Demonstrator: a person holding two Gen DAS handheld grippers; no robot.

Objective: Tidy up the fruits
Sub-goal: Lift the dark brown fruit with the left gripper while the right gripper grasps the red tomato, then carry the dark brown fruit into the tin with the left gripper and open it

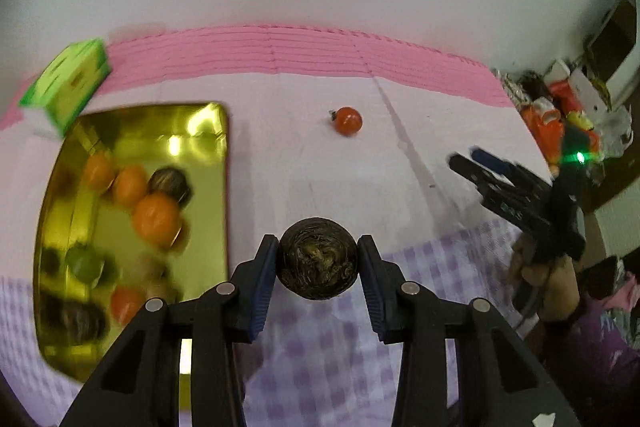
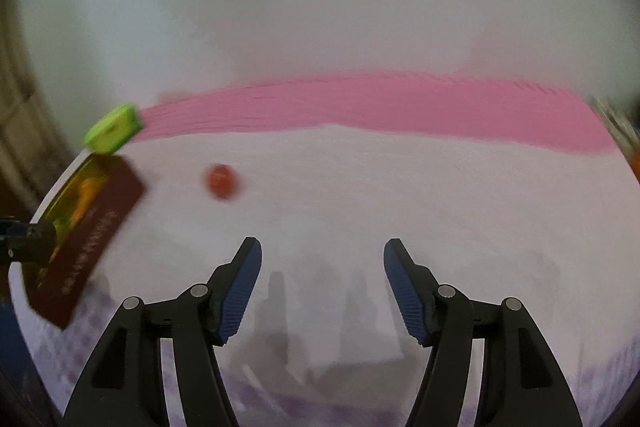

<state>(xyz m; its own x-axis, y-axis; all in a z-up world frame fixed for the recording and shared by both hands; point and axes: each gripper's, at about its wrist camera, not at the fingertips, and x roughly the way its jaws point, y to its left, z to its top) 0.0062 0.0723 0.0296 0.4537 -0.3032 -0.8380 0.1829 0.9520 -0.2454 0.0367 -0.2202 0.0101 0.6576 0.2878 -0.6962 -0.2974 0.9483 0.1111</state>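
My left gripper [image 1: 318, 259] is shut on a dark brown round fruit [image 1: 318, 261] and holds it above the cloth, just right of the gold tray [image 1: 208, 187]. The tray holds several fruits: orange ones [image 1: 156, 219], a green one [image 1: 84, 263] and dark ones [image 1: 170, 183]. A red-orange fruit [image 1: 347, 121] lies alone on the pink cloth beyond; it also shows in the right wrist view [image 2: 221, 180]. My right gripper [image 2: 322, 287] is open and empty over bare cloth, and appears at the right of the left wrist view [image 1: 468, 157]. The tray [image 2: 88, 227] lies at its far left.
A green box [image 1: 66, 83] stands behind the tray, also seen in the right wrist view [image 2: 112, 127]. A bright pink band [image 1: 300, 51] runs along the cloth's far side. Clutter of packets [image 1: 560, 107] sits at the far right. A white wall rises behind.
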